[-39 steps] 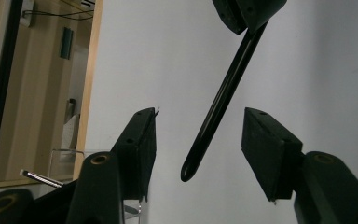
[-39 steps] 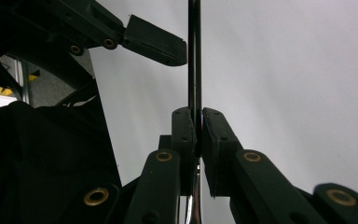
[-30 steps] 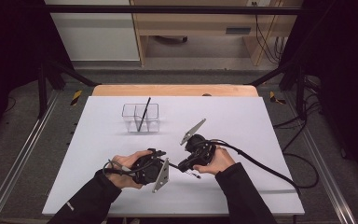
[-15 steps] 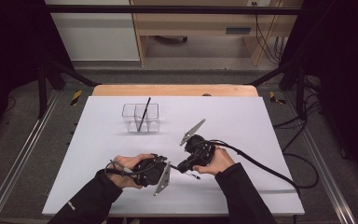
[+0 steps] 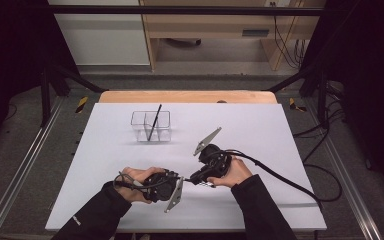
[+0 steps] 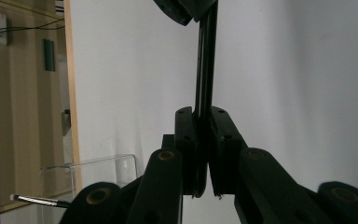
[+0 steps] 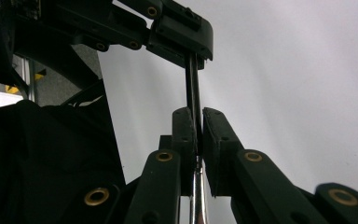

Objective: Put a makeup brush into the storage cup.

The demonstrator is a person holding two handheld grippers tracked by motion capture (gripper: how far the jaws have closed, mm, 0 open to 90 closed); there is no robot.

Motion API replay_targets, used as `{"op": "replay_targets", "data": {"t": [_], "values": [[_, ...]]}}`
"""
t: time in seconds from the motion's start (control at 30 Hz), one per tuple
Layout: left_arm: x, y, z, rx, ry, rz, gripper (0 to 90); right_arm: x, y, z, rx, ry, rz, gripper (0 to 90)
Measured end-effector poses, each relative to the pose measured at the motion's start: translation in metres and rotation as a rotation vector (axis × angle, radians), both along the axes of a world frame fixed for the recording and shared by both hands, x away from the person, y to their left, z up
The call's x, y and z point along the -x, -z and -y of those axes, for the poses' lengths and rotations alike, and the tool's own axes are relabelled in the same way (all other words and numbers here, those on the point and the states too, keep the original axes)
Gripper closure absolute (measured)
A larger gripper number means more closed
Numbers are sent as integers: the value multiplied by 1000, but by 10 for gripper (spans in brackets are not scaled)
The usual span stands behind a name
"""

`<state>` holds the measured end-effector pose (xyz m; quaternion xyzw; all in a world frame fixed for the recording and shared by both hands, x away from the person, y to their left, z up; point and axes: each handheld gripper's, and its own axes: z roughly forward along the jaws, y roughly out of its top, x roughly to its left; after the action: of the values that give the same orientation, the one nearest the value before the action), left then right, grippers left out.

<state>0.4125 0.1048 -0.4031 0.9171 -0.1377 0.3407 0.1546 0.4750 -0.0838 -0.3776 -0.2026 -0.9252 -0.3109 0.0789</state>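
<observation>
A thin black pen [image 5: 186, 179] with a silver end is held level just above the white table [image 5: 260, 130], near its front edge. My left gripper [image 5: 181, 178] is shut on one end of it and my right gripper [image 5: 193, 180] on the other, tip to tip. In the left gripper view the pen [image 6: 206, 70] runs up from my left gripper [image 6: 204, 116] to the right gripper [image 6: 191, 9]. In the right gripper view the pen [image 7: 192, 79] leaves my right gripper [image 7: 196, 114] and reaches the left gripper [image 7: 186, 42]; its silver part [image 7: 198, 196] lies between the jaws.
A clear two-compartment box [image 5: 151, 126] stands at the back left of the table with a second black pen [image 5: 154, 121] leaning in it. The box [image 6: 102, 163] also appears in the left gripper view. The right gripper's cable [image 5: 280, 177] trails off to the right.
The two gripper tips have drawn slightly closer together around the pen. The hands have otherwise barely shifted.
</observation>
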Motion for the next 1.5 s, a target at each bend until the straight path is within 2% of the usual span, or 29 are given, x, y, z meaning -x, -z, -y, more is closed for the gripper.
{"op": "replay_targets", "data": {"t": [0.2,0.33,0.57,0.7,0.87,1.0,1.07,1.3,1.5], "values": [[-1,0,0,4,-8,-18,829,1,0,0,1,2,5,837],[-2,-1,-2,15,-29,-28,830,1,-1,1,-12,16,29,827],[-6,1,-10,41,-83,-58,829,1,-11,9,-57,70,130,718],[-9,2,-17,61,-114,-79,829,1,-19,17,-90,121,187,635],[-11,2,-25,91,-156,-110,829,1,-25,27,-144,198,281,537],[-14,2,-31,114,-188,-127,829,1,-28,34,-188,249,320,462],[-15,2,-33,134,-204,-138,829,1,-30,38,-192,270,347,432],[-18,1,-39,200,-256,-160,829,2,-32,50,-218,338,392,338],[-21,0,-48,291,-318,-182,829,3,-31,63,-243,405,432,263]]}}
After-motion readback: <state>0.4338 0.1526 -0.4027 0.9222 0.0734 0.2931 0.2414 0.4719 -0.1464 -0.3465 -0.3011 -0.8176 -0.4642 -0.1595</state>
